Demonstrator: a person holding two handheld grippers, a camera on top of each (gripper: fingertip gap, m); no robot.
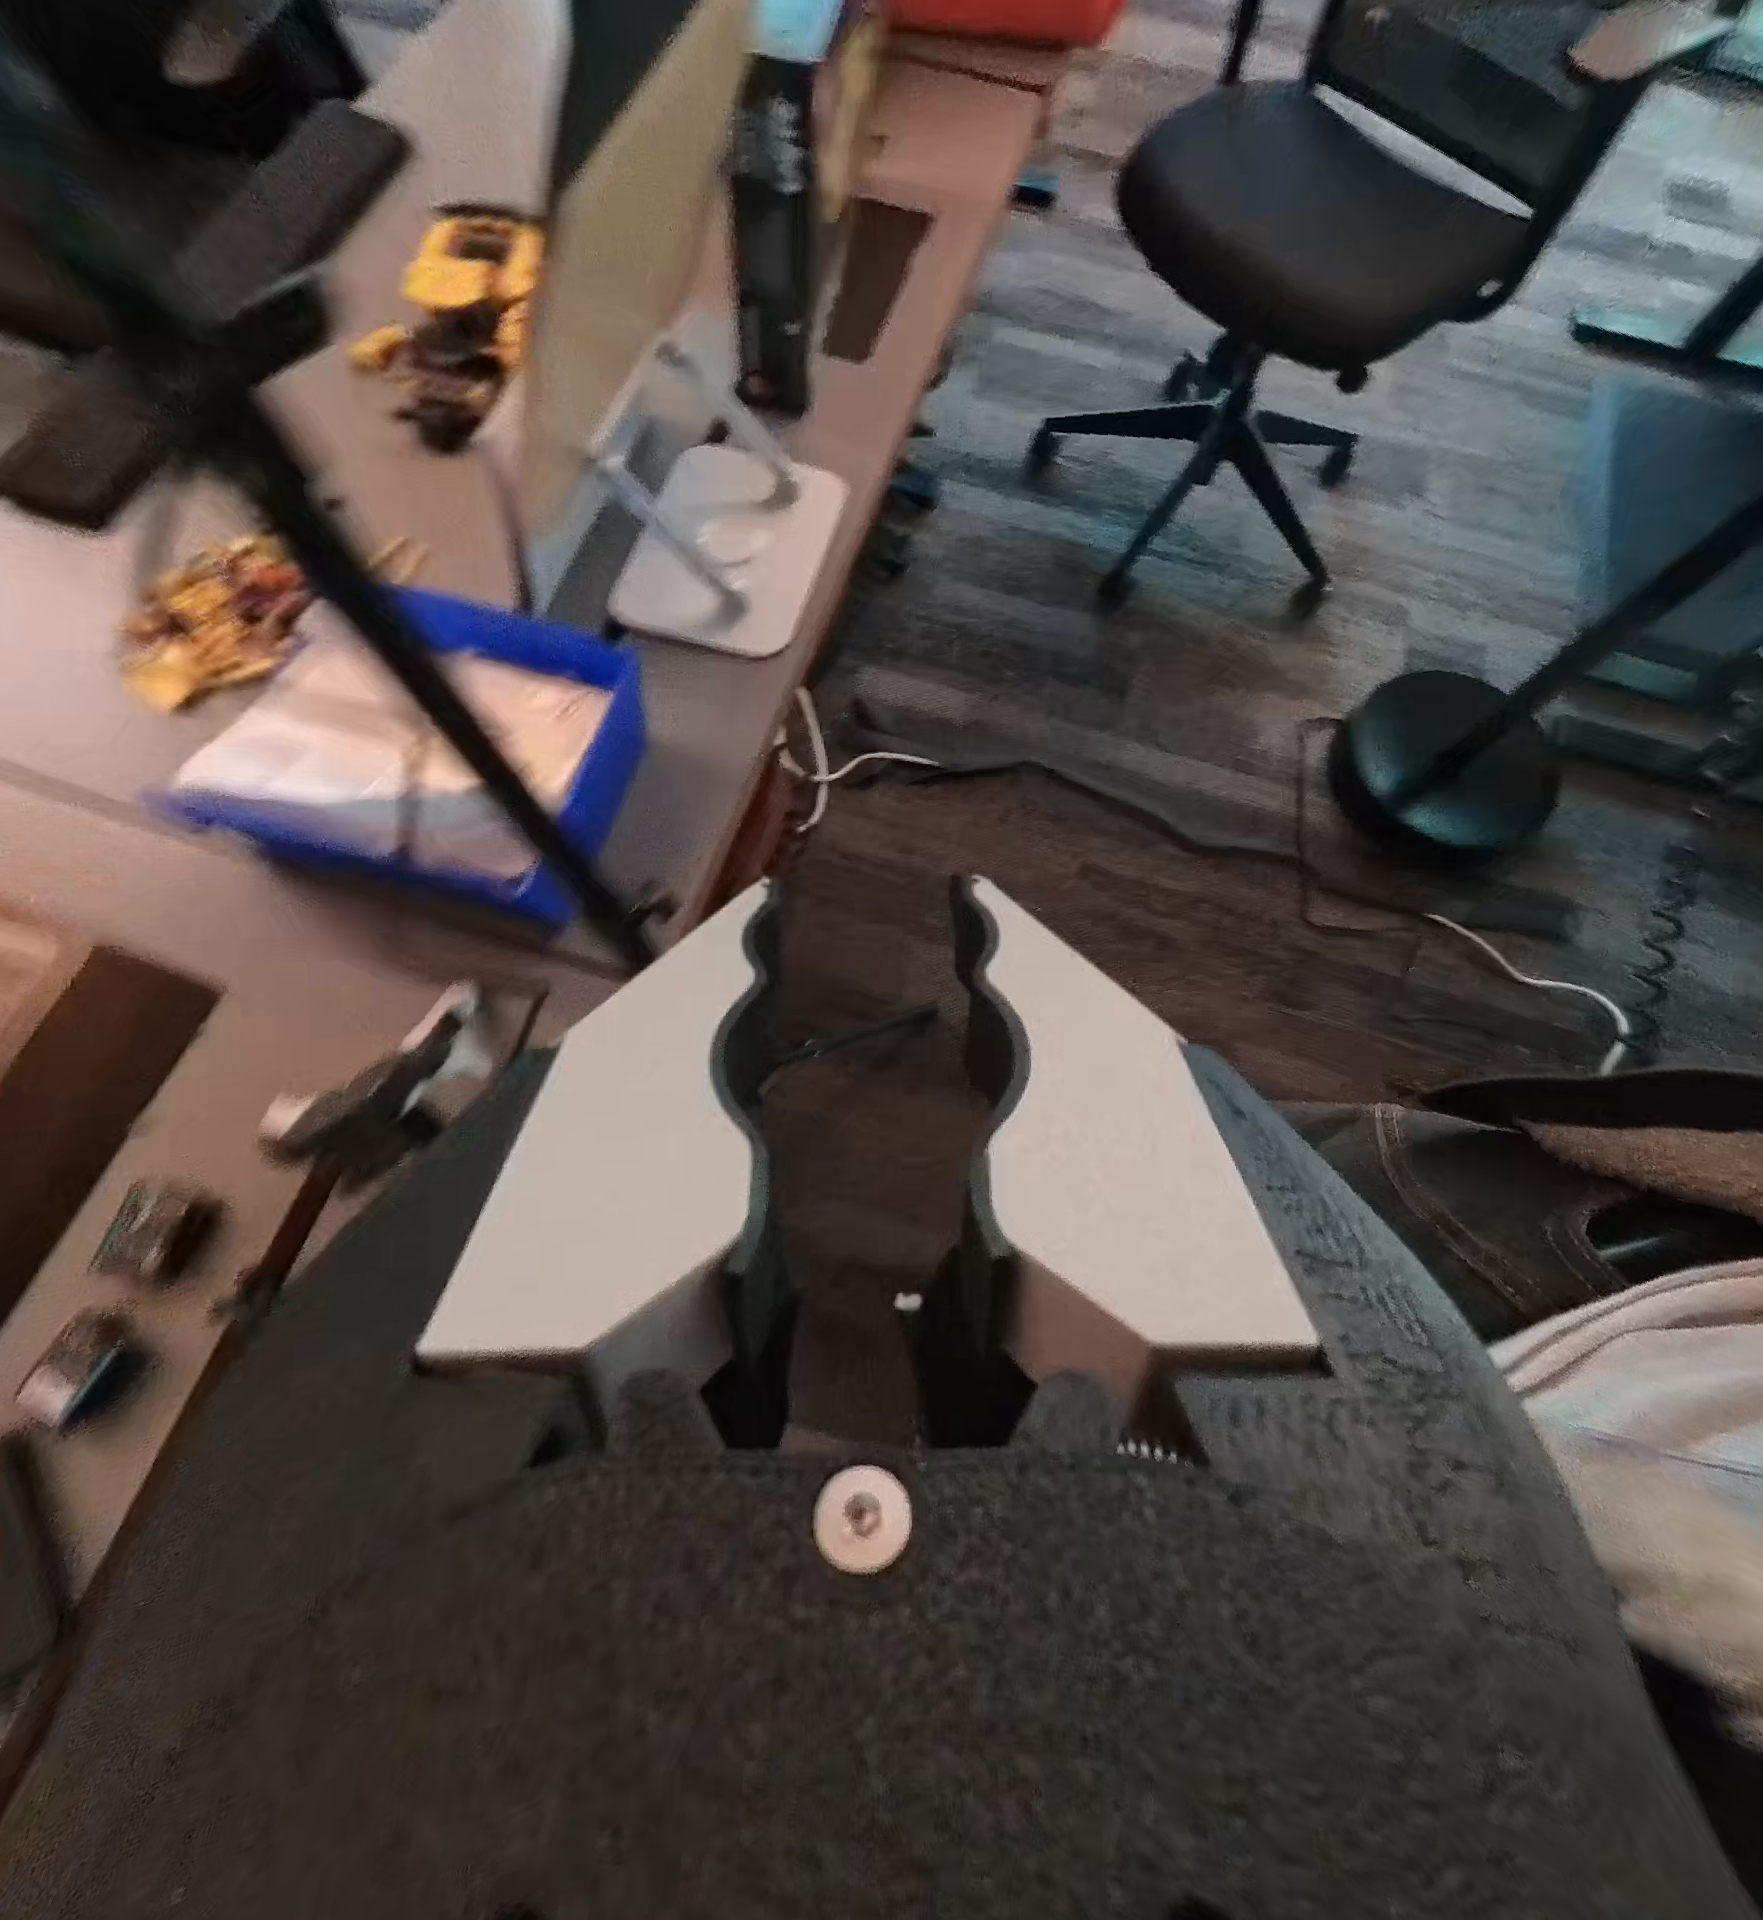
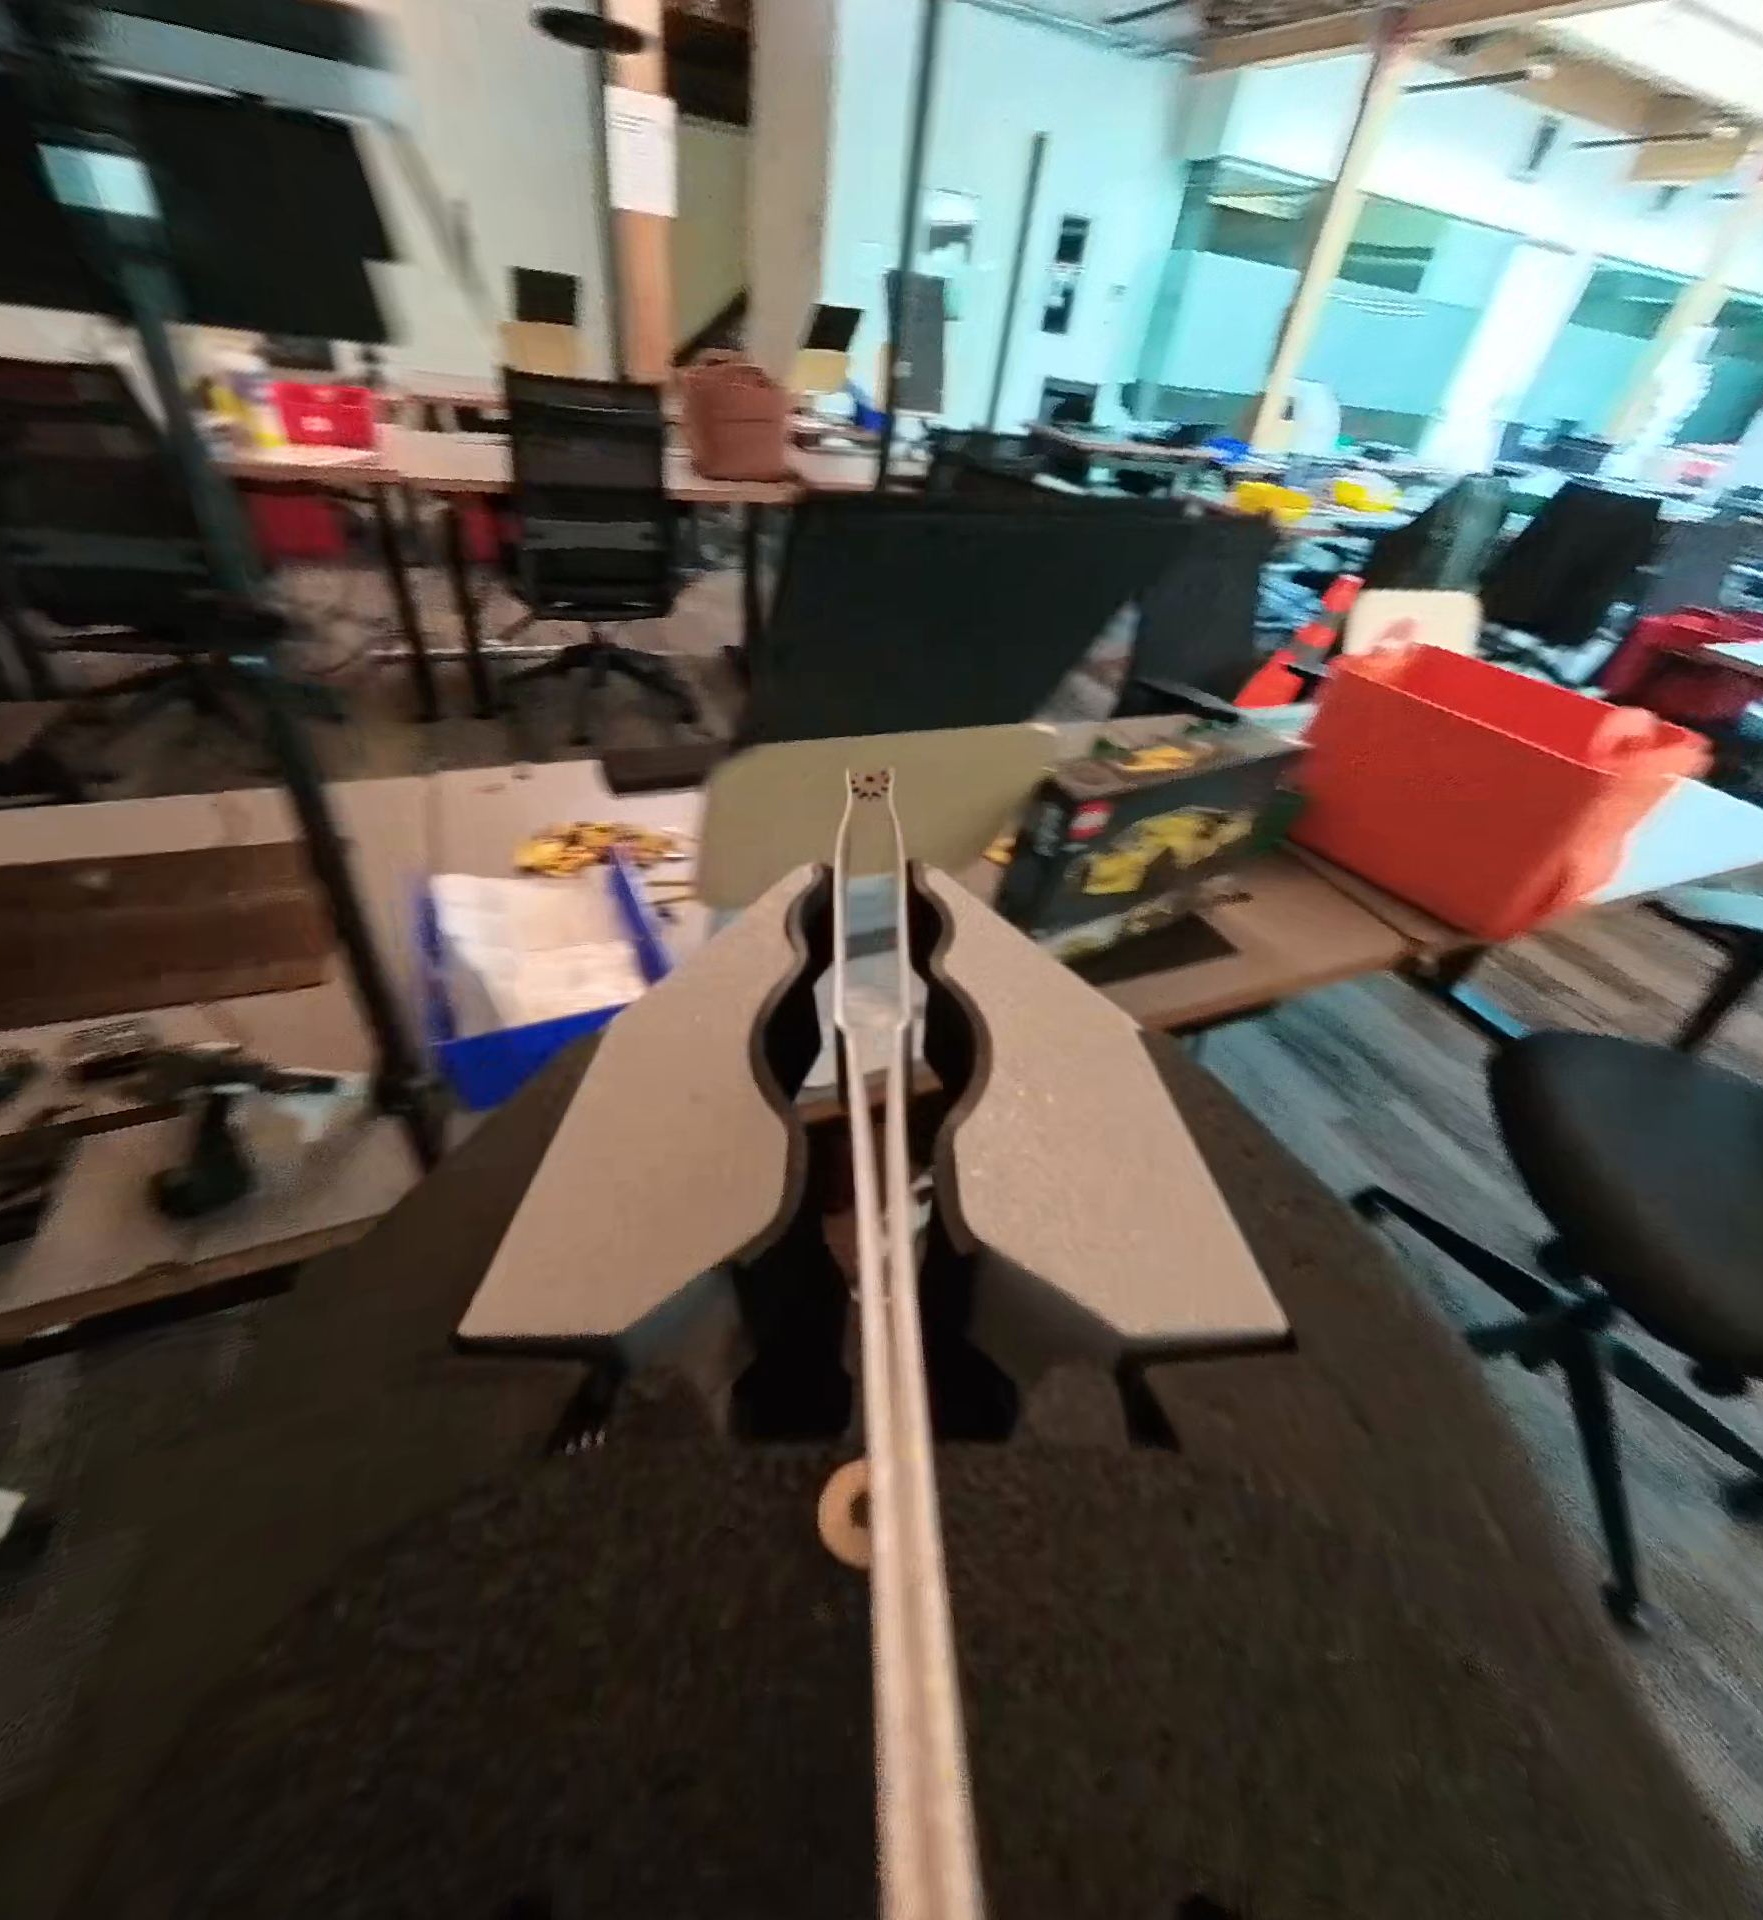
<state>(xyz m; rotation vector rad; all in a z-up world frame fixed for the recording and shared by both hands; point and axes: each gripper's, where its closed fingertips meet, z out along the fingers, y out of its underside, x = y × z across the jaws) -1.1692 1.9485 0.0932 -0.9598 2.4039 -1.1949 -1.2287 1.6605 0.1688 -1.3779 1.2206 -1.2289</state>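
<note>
A: Starting with the left wrist view. Left gripper (image 1: 866, 904), grey-faced fingers on a black body, spread apart with nothing between them, only dark wood-look floor (image 1: 1116, 914) seen through the gap. It hangs off the edge of the long light-brown table (image 1: 357, 966). Blurry shot.

B: Nearest things?

A: Blue plastic bin with white paper packets (image 1: 409, 769) on the table, left of the fingertips, a thin black pole (image 1: 420, 665) crossing over it. Yellow-and-black toy brick pieces (image 1: 212, 623) farther left. A flat grey square stand (image 1: 731, 561) beyond the bin. Only this view shows the white cable on the floor (image 1: 1521, 977), the round black lamp base (image 1: 1443, 764) and pale fabric (image 1: 1687, 1455) at lower right.

B: Right wrist view?

A: Right gripper (image 2: 864, 878), fingers closed onto long thin metal tweezers (image 2: 872, 1039) that run up the middle and poke past the fingertips; tweezer tips slightly apart, empty as far as I can tell. Held in the air near the table, touching nothing else.

B: What's seen only here?

A: Red-orange plastic tub (image 2: 1469, 790) on the table at right, dark toy box with yellow print (image 2: 1157, 831) beside it, beige upright board (image 2: 877, 821) behind the tweezer tips. Open office behind. The blue bin (image 2: 534, 966) shows in both views, black office chair (image 2: 1677, 1205) too.
</note>
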